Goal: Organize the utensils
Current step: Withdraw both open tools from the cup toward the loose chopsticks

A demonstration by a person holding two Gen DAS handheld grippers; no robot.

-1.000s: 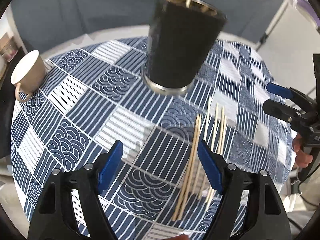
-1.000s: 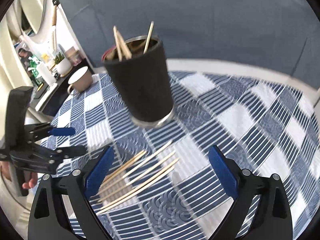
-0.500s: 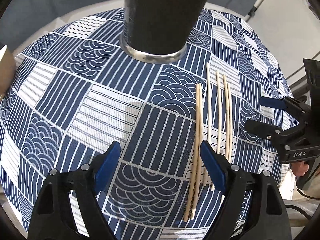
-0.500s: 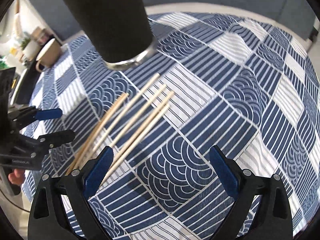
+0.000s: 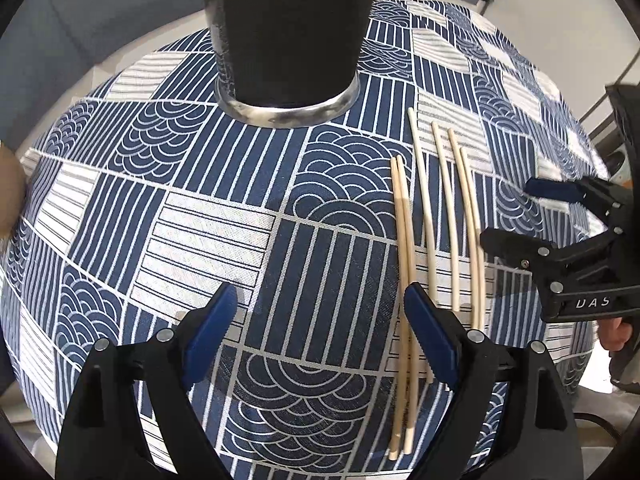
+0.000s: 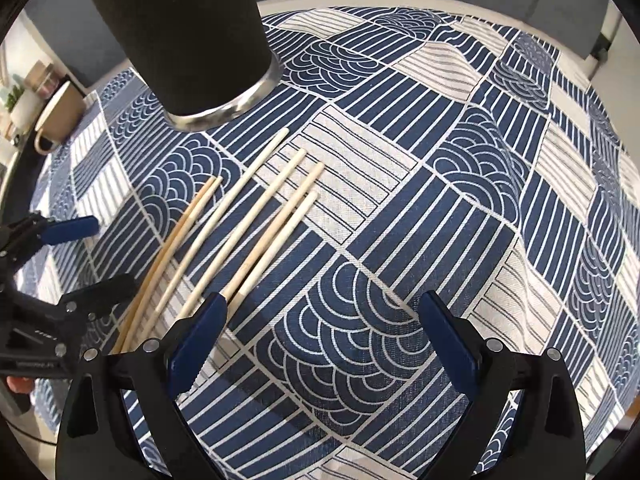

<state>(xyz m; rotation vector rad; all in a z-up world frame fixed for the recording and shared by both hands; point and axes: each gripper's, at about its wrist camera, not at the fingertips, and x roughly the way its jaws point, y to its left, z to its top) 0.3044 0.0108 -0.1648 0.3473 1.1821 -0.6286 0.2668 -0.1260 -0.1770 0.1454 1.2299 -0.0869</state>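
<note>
I had both jaws wide and empty: left gripper [image 5: 320, 332], just opening further, right gripper [image 6: 320, 332]; chopsticks [image 6: 244, 236] lay at seven o'clock from the black holder [image 6: 180, 36].

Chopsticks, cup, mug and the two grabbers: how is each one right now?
Chopsticks: six, lying loose on the tablecloth, none held.
Black cup: standing upright on the cloth.
Mug: standing at the table's far edge.
Left gripper: open, jaws have just been opening, nothing gripped.
Right gripper: open, nothing gripped.
</note>
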